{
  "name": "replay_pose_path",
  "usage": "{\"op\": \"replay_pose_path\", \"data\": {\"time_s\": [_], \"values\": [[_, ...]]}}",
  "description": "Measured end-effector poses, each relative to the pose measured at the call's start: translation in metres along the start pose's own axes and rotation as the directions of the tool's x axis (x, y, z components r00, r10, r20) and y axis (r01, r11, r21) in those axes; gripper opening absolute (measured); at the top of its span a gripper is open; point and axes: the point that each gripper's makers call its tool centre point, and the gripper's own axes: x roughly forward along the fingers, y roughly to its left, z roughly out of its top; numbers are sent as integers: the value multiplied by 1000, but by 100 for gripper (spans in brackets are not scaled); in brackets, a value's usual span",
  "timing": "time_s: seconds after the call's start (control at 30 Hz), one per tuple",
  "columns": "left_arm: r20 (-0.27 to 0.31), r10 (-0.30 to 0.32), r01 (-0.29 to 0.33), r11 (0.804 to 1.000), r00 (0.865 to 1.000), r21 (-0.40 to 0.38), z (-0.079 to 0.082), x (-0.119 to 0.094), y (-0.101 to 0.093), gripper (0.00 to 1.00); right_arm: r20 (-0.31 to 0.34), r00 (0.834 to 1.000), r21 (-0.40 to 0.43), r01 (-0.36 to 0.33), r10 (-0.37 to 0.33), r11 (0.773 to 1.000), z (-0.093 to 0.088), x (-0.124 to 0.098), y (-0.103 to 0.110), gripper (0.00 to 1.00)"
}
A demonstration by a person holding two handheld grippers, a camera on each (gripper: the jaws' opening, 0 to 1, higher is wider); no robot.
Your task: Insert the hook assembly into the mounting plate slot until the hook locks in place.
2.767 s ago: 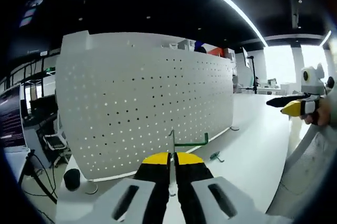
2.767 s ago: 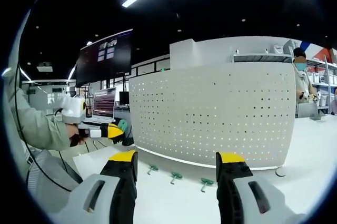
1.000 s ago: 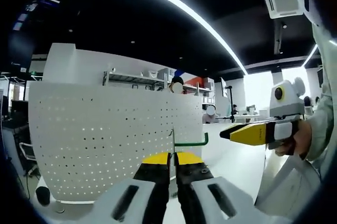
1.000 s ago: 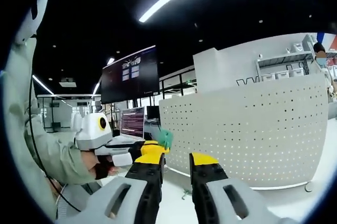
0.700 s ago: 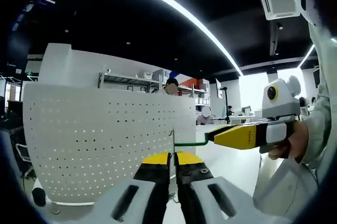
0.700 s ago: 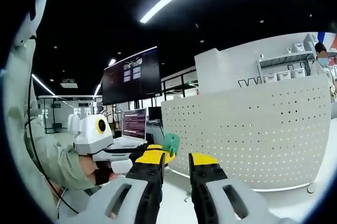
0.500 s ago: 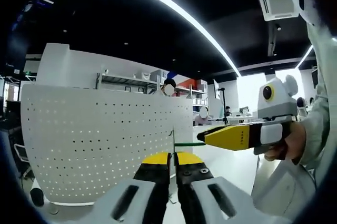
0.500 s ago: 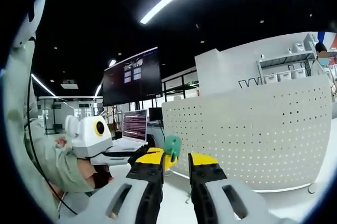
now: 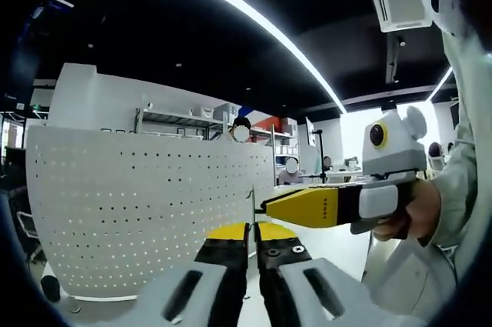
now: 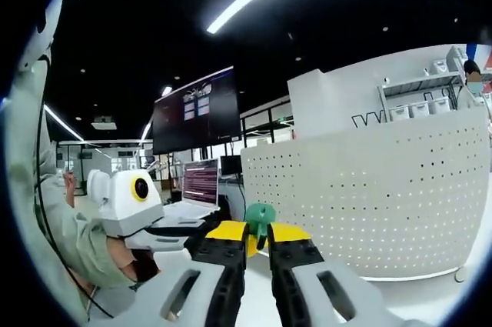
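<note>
The left gripper point(image 9: 252, 228) pinches the thin metal hook with green tip point(image 10: 260, 216) and the right gripper point(image 10: 257, 233) nips that tip (both held in air), so insertion into the white perforated plate point(image 9: 138, 211) is not started

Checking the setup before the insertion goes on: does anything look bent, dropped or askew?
Nothing stands out. The pegboard stands upright and looks undamaged; the green hook sits between both grippers' jaws, left gripper and right gripper, not yet in a slot.
</note>
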Motion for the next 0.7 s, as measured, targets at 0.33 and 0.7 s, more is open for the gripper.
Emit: {"op": "replay_pose_path", "data": {"time_s": [0.33, 0.7], "values": [[-4, 2, -2, 1000, 1000, 0, -2, -2, 0, 3, -3, 1000, -3, 9, -9, 1000, -3, 4, 0, 3], [-14, 6, -6, 1000, 1000, 5, -5, -4, 4, 4, -8, 1000, -23, 13, -13, 1000, -7, 9, 3, 1]]}}
